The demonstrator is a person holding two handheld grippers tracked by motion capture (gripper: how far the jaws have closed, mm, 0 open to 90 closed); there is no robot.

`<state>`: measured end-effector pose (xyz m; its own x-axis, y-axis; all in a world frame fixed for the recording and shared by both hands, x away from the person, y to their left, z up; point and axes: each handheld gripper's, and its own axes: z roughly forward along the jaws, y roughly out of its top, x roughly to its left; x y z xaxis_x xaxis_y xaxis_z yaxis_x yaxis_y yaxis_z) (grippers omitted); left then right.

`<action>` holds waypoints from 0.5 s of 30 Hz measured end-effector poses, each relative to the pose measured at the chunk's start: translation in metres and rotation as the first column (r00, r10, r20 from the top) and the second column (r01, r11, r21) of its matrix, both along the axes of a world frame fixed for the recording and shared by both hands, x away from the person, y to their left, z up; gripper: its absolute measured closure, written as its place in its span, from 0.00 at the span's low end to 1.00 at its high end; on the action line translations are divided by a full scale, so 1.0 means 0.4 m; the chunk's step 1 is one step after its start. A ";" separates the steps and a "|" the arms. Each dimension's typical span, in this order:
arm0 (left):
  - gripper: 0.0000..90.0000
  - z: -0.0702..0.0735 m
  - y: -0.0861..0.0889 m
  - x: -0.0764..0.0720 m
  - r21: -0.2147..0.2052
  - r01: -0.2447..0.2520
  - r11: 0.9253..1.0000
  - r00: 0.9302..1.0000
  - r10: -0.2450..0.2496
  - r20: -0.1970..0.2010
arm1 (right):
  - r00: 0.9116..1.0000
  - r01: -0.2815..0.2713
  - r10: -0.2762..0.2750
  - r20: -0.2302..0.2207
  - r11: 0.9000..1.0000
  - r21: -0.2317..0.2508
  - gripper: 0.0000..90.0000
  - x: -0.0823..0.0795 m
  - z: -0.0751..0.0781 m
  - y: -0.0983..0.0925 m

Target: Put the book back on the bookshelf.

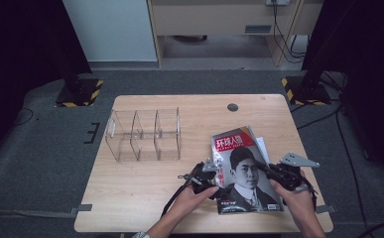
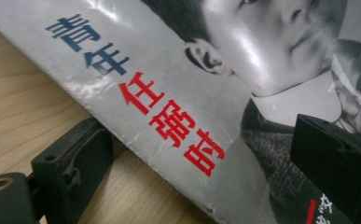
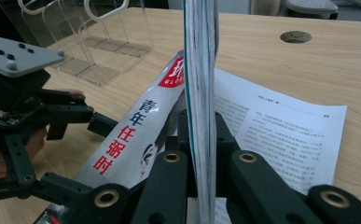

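**Magazine could slip or tear**

The magazine [image 1: 244, 171] lies on the desk [image 1: 145, 198]. The right gripper [image 3: 201, 154] pinches its page edge; the left gripper [image 2: 201, 154] stands spread astride the spine. Lifting by few pages risks tearing or sagging.

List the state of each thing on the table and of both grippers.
Magazine: closed, right edge lifted.
Loose page: flat under the magazine.
Clear organizer: upright, empty.
Left hand-held gripper: open, jaws straddling the magazine's edge.
Right hand-held gripper: shut on the magazine's edge.
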<state>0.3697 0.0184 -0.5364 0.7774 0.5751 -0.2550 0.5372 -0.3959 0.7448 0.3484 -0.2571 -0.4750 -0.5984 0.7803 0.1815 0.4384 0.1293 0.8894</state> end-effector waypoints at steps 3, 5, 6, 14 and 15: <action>0.06 0.000 -0.004 0.001 -0.003 -0.005 1.000 1.000 0.005 -0.002 | 1.000 0.005 -0.005 -0.009 1.000 0.006 0.97 0.003 -0.003 0.000; 0.10 0.000 -0.003 0.003 -0.004 -0.017 1.000 1.000 0.017 0.004 | 1.000 0.005 -0.005 -0.014 1.000 0.005 0.97 0.007 -0.009 -0.003; 0.12 0.000 -0.003 0.003 -0.003 -0.025 1.000 1.000 0.025 0.007 | 1.000 0.010 -0.010 -0.016 1.000 0.007 0.97 0.009 -0.012 -0.004; 0.18 0.002 -0.007 0.002 0.014 -0.031 0.999 0.999 0.030 0.023 | 0.997 0.021 -0.024 -0.074 0.999 -0.035 0.97 0.032 -0.053 -0.002; 0.19 0.002 -0.007 0.002 0.015 -0.031 0.999 0.999 0.031 0.025 | 0.997 0.025 -0.028 -0.078 0.999 -0.036 0.97 0.034 -0.058 -0.001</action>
